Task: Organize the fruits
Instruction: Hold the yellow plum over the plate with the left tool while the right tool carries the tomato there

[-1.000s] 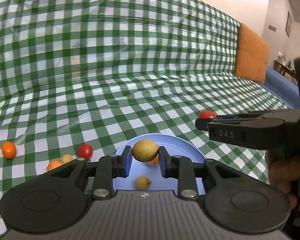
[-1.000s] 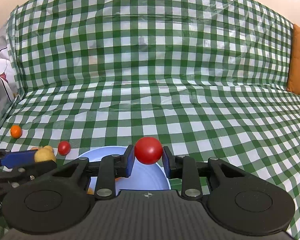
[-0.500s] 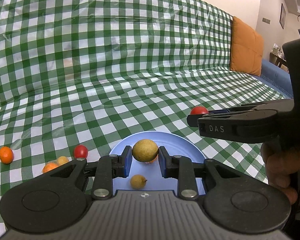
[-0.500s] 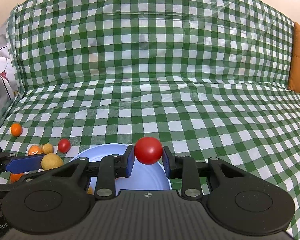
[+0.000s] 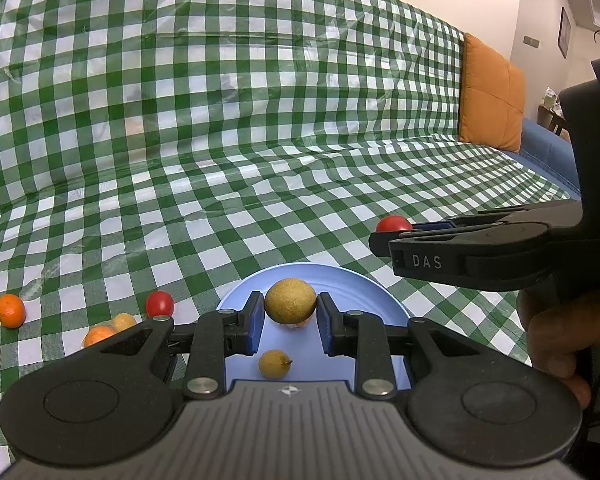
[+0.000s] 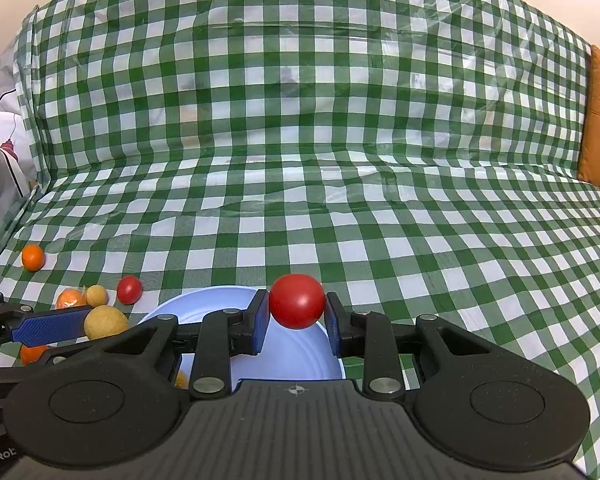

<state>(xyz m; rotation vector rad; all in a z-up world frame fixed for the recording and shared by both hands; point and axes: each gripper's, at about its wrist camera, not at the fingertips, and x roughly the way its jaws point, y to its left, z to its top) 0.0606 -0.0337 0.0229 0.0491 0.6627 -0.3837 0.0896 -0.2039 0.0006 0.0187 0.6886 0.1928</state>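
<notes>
My left gripper (image 5: 290, 322) is shut on a tan round fruit (image 5: 290, 301) and holds it above the light blue plate (image 5: 364, 286). A second small tan fruit (image 5: 274, 364) lies on that plate, with an orange piece half hidden behind the held one. My right gripper (image 6: 297, 322) is shut on a red tomato (image 6: 297, 306) over the plate's (image 6: 292, 360) far side. In the left wrist view the right gripper (image 5: 394, 232) reaches in from the right with the red tomato (image 5: 394, 224) at its tip. In the right wrist view the left gripper's tan fruit (image 6: 105, 322) shows at the left.
Loose on the green checked cloth (image 5: 260, 160), left of the plate, lie a red tomato (image 5: 159, 303), an orange fruit (image 5: 10, 310), another orange fruit (image 5: 98, 335) and a small tan one (image 5: 123, 321). An orange cushion (image 5: 492, 92) stands far right. A person's hand (image 5: 560, 332) grips the right tool.
In the left wrist view the scene has slid a little left, and the right gripper with its tomato stands further in. Both grips hold as before.
</notes>
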